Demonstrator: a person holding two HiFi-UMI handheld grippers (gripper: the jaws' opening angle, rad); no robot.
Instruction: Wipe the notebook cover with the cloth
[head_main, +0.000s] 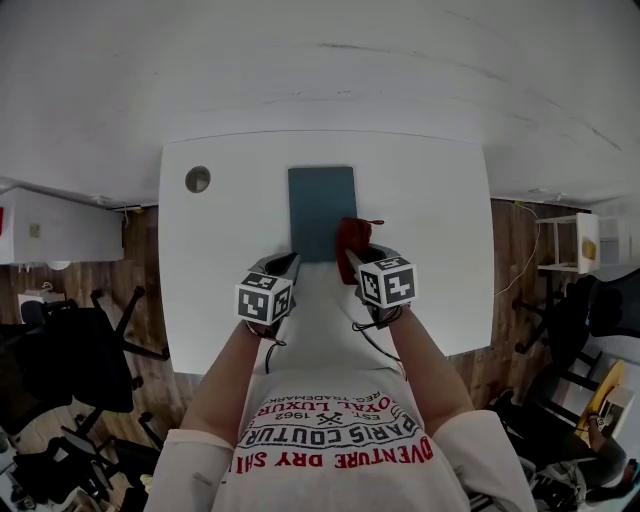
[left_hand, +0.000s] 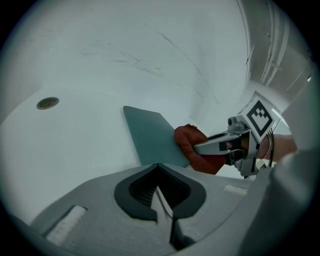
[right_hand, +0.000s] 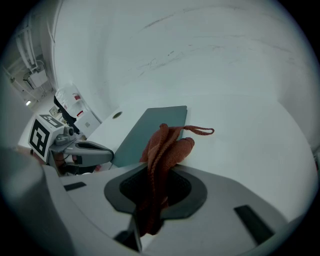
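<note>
Cloth brought to the notebook's near corner, wipe about to start

The right gripper (right_hand: 150, 200) has its jaws clamped on the bunched red cloth (right_hand: 166, 144), whose free end and loop hang over the 5 o'clock corner of the teal notebook (head_main: 320, 205). The notebook lies flat mid-table (head_main: 225, 250), at 12 o'clock from both grippers. Whether the cloth presses on the cover I cannot tell. The left gripper (left_hand: 161, 202) has its jaws together on nothing and sits by the notebook's 7 o'clock corner. I judge the wipe barely begun: next, lower the cloth onto the cover and sweep it toward 12 o'clock, the left gripper perhaps pinning the near edge. The cover shows no writing. The person's shirt (head_main: 335, 440) reads, upside down, roughly "PARIS COUTUR", "1962" and "…VENTURE DRY". A round grommet (head_main: 198, 179) sits at the notebook's 10 o'clock.
</note>
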